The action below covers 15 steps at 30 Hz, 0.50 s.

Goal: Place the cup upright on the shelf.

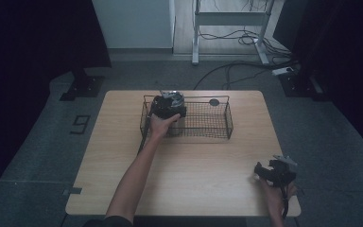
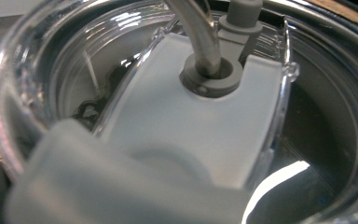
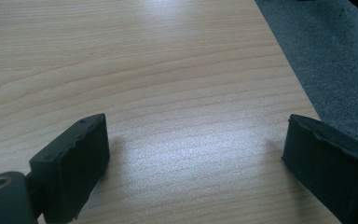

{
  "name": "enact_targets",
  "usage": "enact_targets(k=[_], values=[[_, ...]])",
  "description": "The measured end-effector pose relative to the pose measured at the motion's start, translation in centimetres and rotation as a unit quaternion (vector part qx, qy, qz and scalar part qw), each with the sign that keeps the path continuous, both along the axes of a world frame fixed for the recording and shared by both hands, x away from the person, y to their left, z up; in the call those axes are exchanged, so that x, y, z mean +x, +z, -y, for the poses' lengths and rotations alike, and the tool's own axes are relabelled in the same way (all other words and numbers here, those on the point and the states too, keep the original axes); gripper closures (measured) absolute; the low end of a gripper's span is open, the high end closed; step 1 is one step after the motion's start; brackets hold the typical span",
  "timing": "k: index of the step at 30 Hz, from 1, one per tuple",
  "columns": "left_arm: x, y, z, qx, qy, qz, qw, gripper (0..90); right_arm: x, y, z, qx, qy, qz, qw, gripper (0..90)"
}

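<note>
Sitting in the left end of the black wire-mesh basket [image 1: 217, 130] at the table's far side, the clear plastic tumbler with translucent lid and straw [image 2: 186, 121] is directly under the left gripper [image 1: 168, 108], whose jaw state I cannot tell. Lifted off-centre, it could snag the basket rim and tip. The right gripper [image 3: 196, 158] rests wide and empty at the near right edge of the pale wooden table [image 1: 194, 175].

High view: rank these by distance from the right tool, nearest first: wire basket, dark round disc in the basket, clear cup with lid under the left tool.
From the right tool at the table's near right corner:
1. Wire basket: its near right corner is closest.
2. Dark round disc: at the basket's far side, right of middle.
3. Clear cup with lid: at the basket's far left, under the left tool.
</note>
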<state>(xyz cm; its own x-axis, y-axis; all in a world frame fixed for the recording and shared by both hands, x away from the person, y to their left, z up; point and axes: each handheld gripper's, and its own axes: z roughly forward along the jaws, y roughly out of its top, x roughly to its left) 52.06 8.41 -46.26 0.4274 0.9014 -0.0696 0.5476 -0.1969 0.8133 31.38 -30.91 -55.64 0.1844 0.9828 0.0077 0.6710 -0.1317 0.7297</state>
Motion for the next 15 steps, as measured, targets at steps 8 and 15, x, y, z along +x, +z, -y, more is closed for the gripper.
enact_targets(k=[8,15], values=[[-0.47,-0.42,-0.28,0.000,-0.006,0.010,0.9999,3.6,0.00,0.00,0.00,0.000,0.000,0.000,1.0000,7.2],[-0.90,-0.58,-0.45,-0.001,-0.007,0.013,0.9999,3.4,-0.02,0.01,-0.02,-0.001,0.000,0.000,1.0000,7.4]])
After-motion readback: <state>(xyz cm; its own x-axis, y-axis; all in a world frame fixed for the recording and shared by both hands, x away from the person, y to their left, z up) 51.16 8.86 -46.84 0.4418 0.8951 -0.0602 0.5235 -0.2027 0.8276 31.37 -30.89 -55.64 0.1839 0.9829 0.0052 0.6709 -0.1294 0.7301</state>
